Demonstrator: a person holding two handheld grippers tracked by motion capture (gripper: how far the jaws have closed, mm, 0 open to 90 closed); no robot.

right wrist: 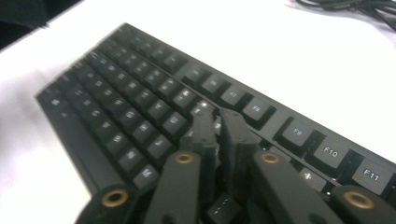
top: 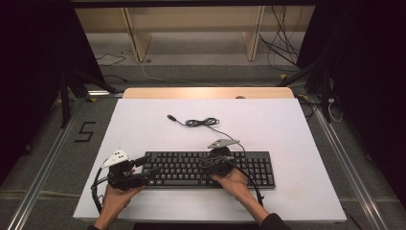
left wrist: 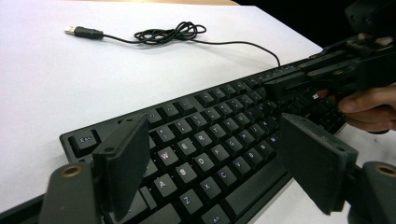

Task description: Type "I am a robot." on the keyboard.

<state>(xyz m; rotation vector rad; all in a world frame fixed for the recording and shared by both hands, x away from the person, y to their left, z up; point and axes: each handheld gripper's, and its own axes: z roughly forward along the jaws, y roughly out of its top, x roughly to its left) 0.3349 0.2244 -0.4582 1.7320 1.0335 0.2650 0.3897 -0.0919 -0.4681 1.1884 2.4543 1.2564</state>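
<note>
A black keyboard (top: 208, 168) lies flat on the white table (top: 287, 129), its cable (top: 203, 122) trailing away to a loose coil and a plug well beyond the jaws. The left gripper (left wrist: 210, 158) hangs over the keyboard's left end with its jaws spread wide; letter keys show in the gap between them, and nothing is held. The right gripper (right wrist: 218, 123) reaches over the middle of the keyboard, its jaws drawn almost together (only a thin slit shows between them), with the tips down among the upper key rows. They seem to touch a key there, though blur makes that hard to confirm.
</note>
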